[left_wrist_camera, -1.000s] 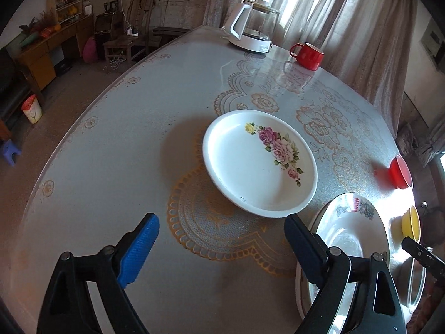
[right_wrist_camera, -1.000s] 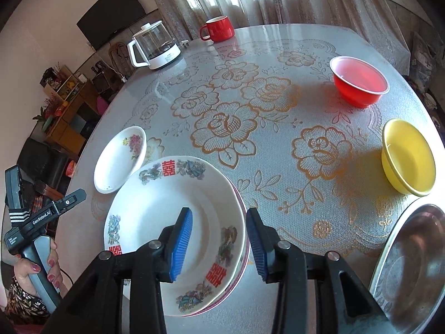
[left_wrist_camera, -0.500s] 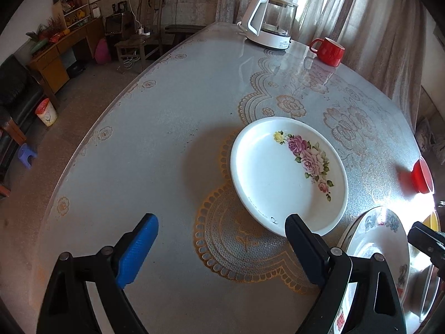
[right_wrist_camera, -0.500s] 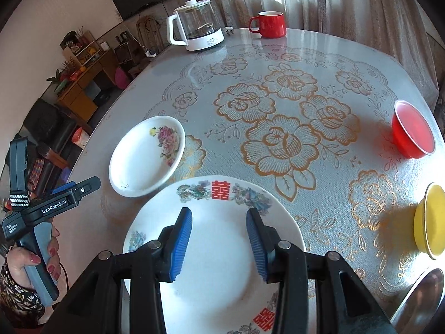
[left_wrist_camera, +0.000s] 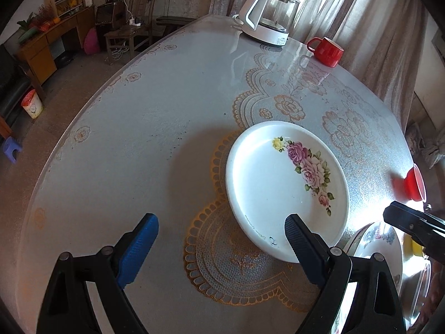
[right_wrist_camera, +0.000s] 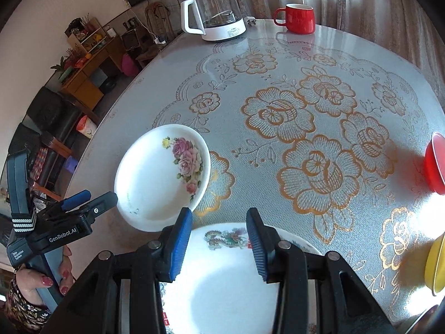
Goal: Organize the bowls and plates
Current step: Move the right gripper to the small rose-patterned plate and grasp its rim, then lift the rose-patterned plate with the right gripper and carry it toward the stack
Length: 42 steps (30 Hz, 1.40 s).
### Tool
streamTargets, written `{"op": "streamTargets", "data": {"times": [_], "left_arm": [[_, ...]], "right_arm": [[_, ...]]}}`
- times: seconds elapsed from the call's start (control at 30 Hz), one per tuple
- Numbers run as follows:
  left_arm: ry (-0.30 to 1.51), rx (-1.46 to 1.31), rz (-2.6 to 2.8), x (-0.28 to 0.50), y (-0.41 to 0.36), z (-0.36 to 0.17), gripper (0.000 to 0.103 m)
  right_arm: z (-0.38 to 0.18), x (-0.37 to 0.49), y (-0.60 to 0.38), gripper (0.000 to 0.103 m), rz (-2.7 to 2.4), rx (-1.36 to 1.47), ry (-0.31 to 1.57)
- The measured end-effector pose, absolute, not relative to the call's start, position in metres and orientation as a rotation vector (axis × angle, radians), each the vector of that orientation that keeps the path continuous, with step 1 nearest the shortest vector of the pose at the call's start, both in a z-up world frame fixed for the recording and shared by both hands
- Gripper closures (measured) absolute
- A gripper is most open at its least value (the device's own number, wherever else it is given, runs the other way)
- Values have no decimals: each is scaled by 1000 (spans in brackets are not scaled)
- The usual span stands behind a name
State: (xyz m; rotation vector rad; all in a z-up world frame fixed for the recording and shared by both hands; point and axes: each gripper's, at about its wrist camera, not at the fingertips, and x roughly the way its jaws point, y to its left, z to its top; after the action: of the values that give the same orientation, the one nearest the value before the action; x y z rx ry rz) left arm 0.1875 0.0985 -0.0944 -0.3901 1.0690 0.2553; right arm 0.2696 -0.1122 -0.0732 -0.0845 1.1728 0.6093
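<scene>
A white plate with pink roses point(left_wrist_camera: 286, 189) lies on the round table. My left gripper point(left_wrist_camera: 221, 239) hangs open just short of its near rim, right finger point(left_wrist_camera: 303, 245) next to that rim, nothing between the jaws. In the right wrist view the same rose plate point(right_wrist_camera: 161, 178) lies left of centre, with the left gripper point(right_wrist_camera: 75, 203) beside it in a person's hand point(right_wrist_camera: 41, 278). My right gripper point(right_wrist_camera: 218, 239) is open over the far rim of a stack of large dragon-pattern plates point(right_wrist_camera: 222, 278), empty. A red bowl point(right_wrist_camera: 435, 164) and a yellow bowl point(right_wrist_camera: 436, 264) sit at the right edge.
A glass kettle point(right_wrist_camera: 214, 14) and a red mug point(right_wrist_camera: 297, 18) stand at the table's far side. A steel basin point(left_wrist_camera: 417, 292) shows behind the plate stack point(left_wrist_camera: 381, 247). The table edge point(left_wrist_camera: 83, 128) curves along the left, with floor and furniture beyond.
My right gripper has swung left over the large plates, so the bowls slid to the right edge and the rose plate came nearer. The left gripper drifted slightly; the rose plate looks closer.
</scene>
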Motion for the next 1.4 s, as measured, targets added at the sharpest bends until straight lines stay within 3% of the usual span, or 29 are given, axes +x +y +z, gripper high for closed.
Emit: {"op": "streamTargets", "data": {"times": [0.1, 0.27, 0.43, 0.5, 0.67, 0.8, 0.87, 1.13, 1.2, 1.27, 1.4], "left_arm": [[1078, -395, 244, 193, 100, -99, 11], [1104, -400, 209, 202, 100, -105, 20], [1117, -381, 192, 207, 98, -109, 21], [1123, -377, 188, 208, 98, -111, 21], [1117, -331, 158, 209, 94, -112, 41], [1106, -305, 144, 212, 92, -112, 49], [1108, -308, 112, 216, 88, -112, 69], [1125, -279, 59, 246, 68, -113, 68], [1124, -295, 39, 257, 64, -113, 63], [1119, -314, 21, 265, 62, -113, 47], [1118, -295, 23, 275, 62, -113, 46]], "right_arm": [[-79, 278, -100, 62, 612, -101, 1182], [-96, 297, -85, 62, 607, -97, 1234], [-112, 312, -72, 63, 619, -92, 1284], [-119, 318, -68, 68, 622, -80, 1307], [-133, 324, -55, 80, 650, -94, 1347], [-134, 326, -48, 88, 652, -133, 1331], [-134, 327, -46, 88, 658, -148, 1325], [-128, 351, -62, 93, 597, -137, 1285], [-127, 359, -72, 93, 565, -111, 1282], [-127, 366, -81, 94, 548, -78, 1289], [-130, 371, -89, 93, 575, -35, 1300]]}}
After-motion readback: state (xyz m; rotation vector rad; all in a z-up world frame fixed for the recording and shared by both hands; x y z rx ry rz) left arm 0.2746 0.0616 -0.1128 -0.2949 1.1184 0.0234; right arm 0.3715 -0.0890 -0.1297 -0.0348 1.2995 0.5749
